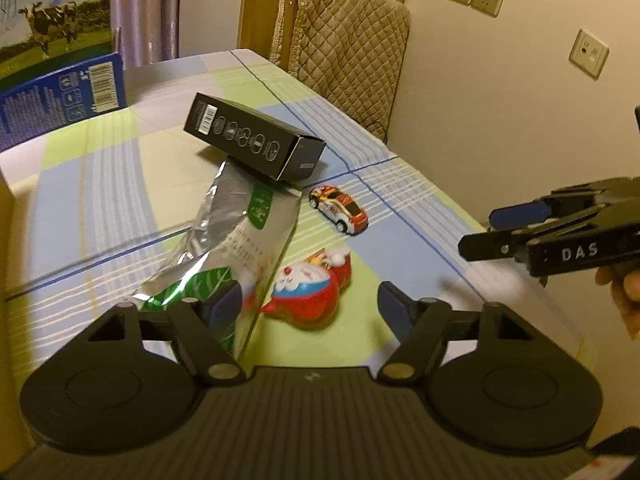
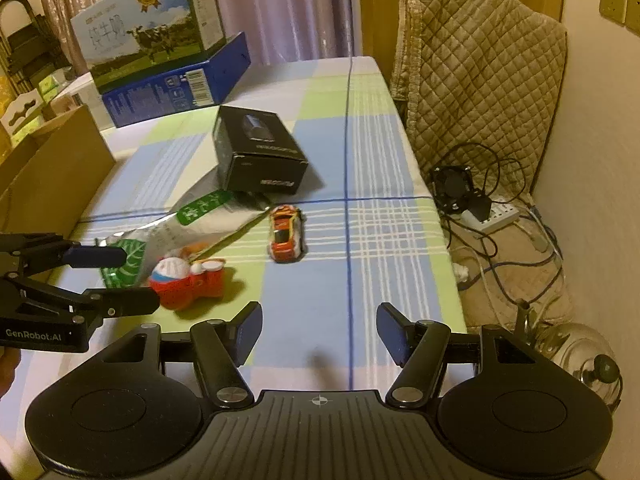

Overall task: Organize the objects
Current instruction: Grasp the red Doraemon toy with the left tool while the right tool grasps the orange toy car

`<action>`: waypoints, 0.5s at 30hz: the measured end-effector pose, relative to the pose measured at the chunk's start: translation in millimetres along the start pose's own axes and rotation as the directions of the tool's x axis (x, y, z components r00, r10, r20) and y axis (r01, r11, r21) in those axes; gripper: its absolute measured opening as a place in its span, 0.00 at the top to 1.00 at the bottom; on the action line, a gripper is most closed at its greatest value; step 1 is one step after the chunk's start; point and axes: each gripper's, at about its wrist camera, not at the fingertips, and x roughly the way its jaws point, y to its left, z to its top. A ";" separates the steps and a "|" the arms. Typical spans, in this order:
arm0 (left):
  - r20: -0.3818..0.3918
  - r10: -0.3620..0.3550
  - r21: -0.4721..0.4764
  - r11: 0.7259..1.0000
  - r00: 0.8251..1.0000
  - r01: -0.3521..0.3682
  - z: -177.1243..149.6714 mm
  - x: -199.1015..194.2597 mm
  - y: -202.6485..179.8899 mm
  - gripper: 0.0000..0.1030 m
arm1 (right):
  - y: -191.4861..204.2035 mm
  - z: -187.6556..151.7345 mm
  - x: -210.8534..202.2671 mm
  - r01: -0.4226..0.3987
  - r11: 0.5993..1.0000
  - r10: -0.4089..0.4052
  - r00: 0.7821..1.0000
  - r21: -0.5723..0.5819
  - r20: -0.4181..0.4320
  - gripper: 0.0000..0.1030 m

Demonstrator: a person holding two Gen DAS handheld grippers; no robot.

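Left tool jaws apart around foil bag edge, not clamped. Right tool apart, empty. Black box pins bag on worktop; pulling may topple it onto toy car.

The surface is covered in a soft matt cloth, checked in pale blue, green and white. The pouch is crinkly silver foil, really shiny, with green printed patches. The black box looks like matt cardboard with a slight sheen on its printed end. The toy car and the red cartoon figure are both glossy, look like hard plastic. Both claws, left claw and right claw, are matt black plastic with metal pivot pins. The chair cover is quilted beige fabric. The milk carton is glossy printed card.
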 end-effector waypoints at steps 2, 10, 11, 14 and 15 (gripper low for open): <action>-0.006 -0.019 -0.005 1.000 1.000 0.019 1.3 7.5 2.4 0.42 | -2.7 0.7 3.8 0.004 1.000 -0.004 1.000 0.006 0.003 0.41; -0.033 -0.043 -0.010 0.999 0.999 0.043 2.0 30.3 8.0 0.45 | -2.4 0.9 20.7 -0.016 1.000 0.016 1.000 0.000 -0.015 0.41; -0.034 -0.046 -0.014 0.999 0.998 0.045 2.1 32.1 9.3 0.45 | -1.6 1.2 22.5 -0.019 1.000 0.019 1.000 -0.002 -0.015 0.41; -0.041 -0.056 -0.026 0.998 0.998 0.055 3.6 38.5 11.8 0.46 | 0.2 2.8 27.8 -0.026 1.000 0.026 1.000 -0.009 -0.017 0.41; -0.047 -0.060 -0.029 0.998 0.997 0.059 4.2 41.0 12.0 0.48 | 0.8 3.2 29.0 -0.026 1.000 0.026 1.000 -0.012 -0.018 0.41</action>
